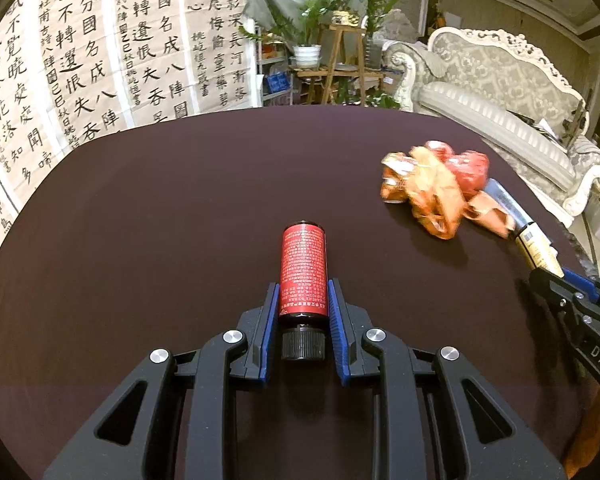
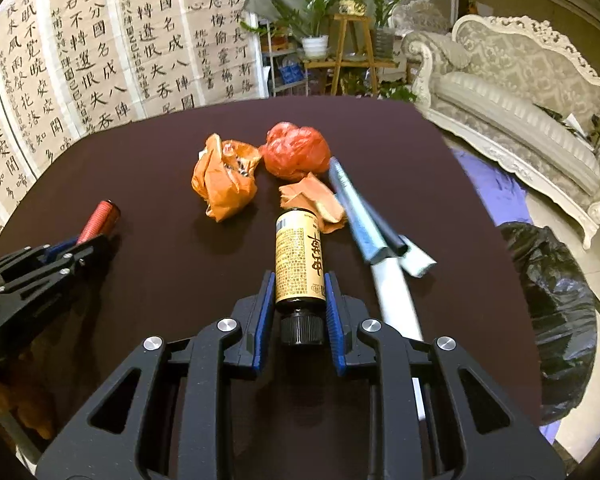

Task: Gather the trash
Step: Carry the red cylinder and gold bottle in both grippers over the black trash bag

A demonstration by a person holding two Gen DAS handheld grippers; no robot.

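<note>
Bottles, one in each gripper, lie at the centre of this moment over a dark brown tabletop [image 1: 140,208]. A small dark bottle with a red printed label [image 1: 302,276] lies lengthwise between the blue pads [image 1: 270,320] of the left gripper [image 1: 302,300], black screw cap toward the camera, the pads pressed against both sides of its body. A similar small bottle with a yellow-gold printed label [image 2: 299,264] is clamped the same way in the right gripper [image 2: 299,296], cap toward the camera, base pointing away across the table.

Just beyond the yellow-labelled bottle lies the rest of the trash: a crumpled orange plastic wrapper [image 2: 225,178], a balled-up red plastic bag [image 2: 296,152] beside it, and a smaller scrap of orange paper [image 2: 312,198] touching the bottle's far end. To the right of these, a bundle of rolled blue-grey and white paper tubes [image 2: 364,224] stretches toward the table's near edge.

Off the table's right edge, a crinkled black plastic bag [image 2: 556,304] sits on the floor. Behind the table hang large sheets of black brush calligraphy on pale paper [image 1: 100,52], with potted green plants on a wooden stand [image 1: 340,28] and an ornate cream-and-grey sofa [image 1: 500,92] to the right.
</note>
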